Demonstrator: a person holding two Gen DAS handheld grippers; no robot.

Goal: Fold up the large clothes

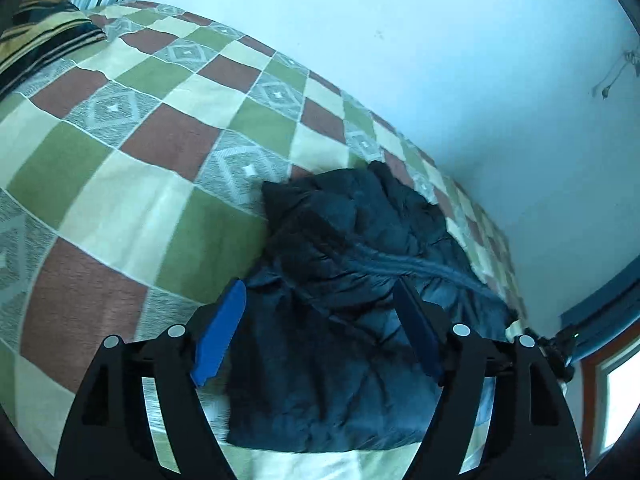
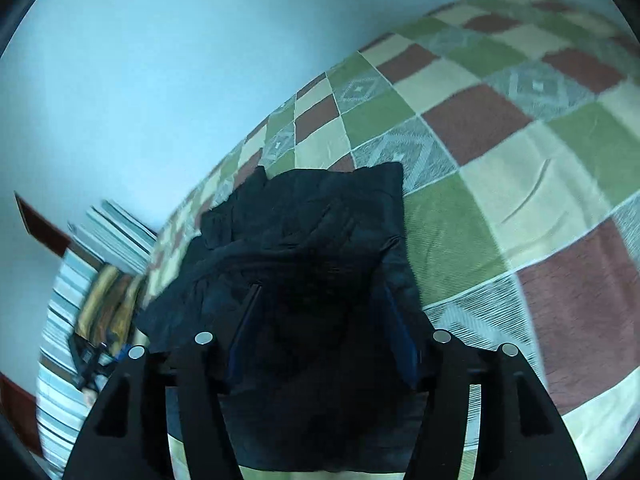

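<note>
A dark quilted jacket lies bunched in a thick, part-folded bundle on a bed, resting on a checked bedspread of green, cream and rust squares, close to the pale wall that runs along the bed's far edge. The left gripper hangs over the near part of the bundle with its blue fingers spread wide, padding lying between them but not pinched; the right gripper sits likewise over the jacket, its fingers parted and dark against the cloth, with nothing clamped. With neither pair gripping, the puffy layers look likely to spring back and undo the fold, and a bite taken now could catch only the top layer, dragging the bundle askew instead of turning it over. The wall side is tight: pushing the jacket farther away would crowd it against the wall, where an edge could ride up or slip off the far side of the bed. Open room lies on the broad bare spread beside the bundle, running toward the striped bedding at the far corner of the left wrist view, and along the near edge.
</note>
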